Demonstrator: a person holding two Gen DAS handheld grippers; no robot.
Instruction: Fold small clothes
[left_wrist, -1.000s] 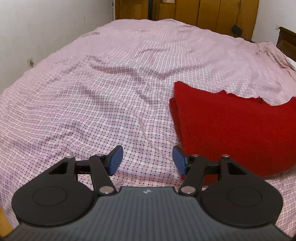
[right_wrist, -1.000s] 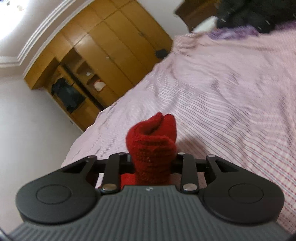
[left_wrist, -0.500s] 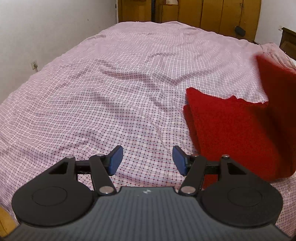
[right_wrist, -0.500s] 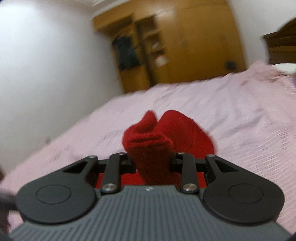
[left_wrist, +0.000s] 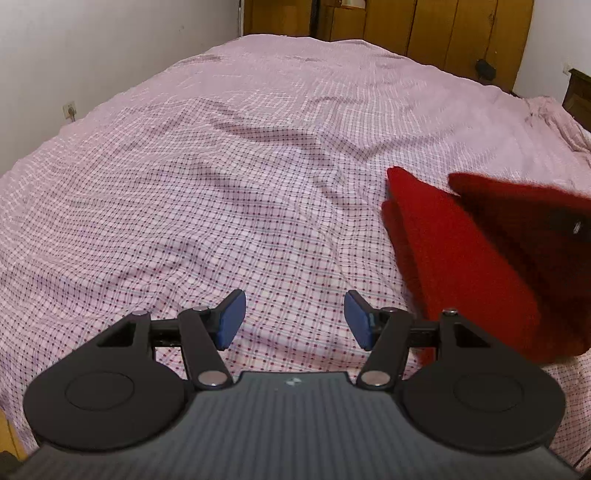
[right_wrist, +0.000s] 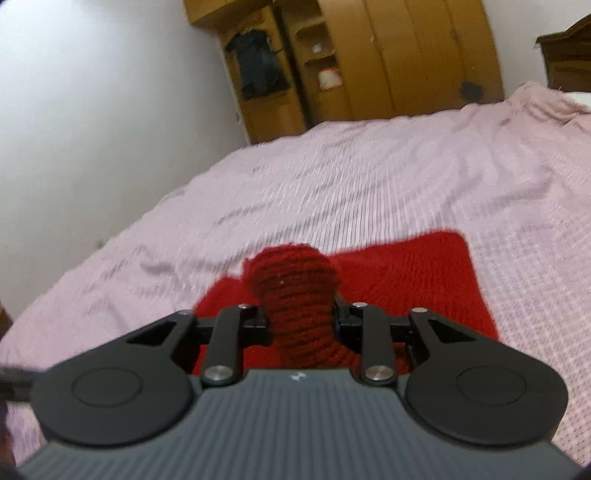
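Here my right gripper (right_wrist: 301, 325) had its jaws clamped on a bunched edge of the red knit (right_wrist: 406, 273) lying on the bed (left_wrist: 221, 184). Best to lay that edge squarely over the knit – the left gripper (left_wrist: 293, 319), jaws apart and empty, waited beside it.

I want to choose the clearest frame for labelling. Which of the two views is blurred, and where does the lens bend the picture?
Left wrist view: mostly sharp, the checked bedsheet crisp, only the raised flap of the red knitted garment smeared at right; the bed bulges from fisheye. Right wrist view: motion blur over sheet and wooden wardrobe, which curves; the right gripper and pinched knit stay clearer.
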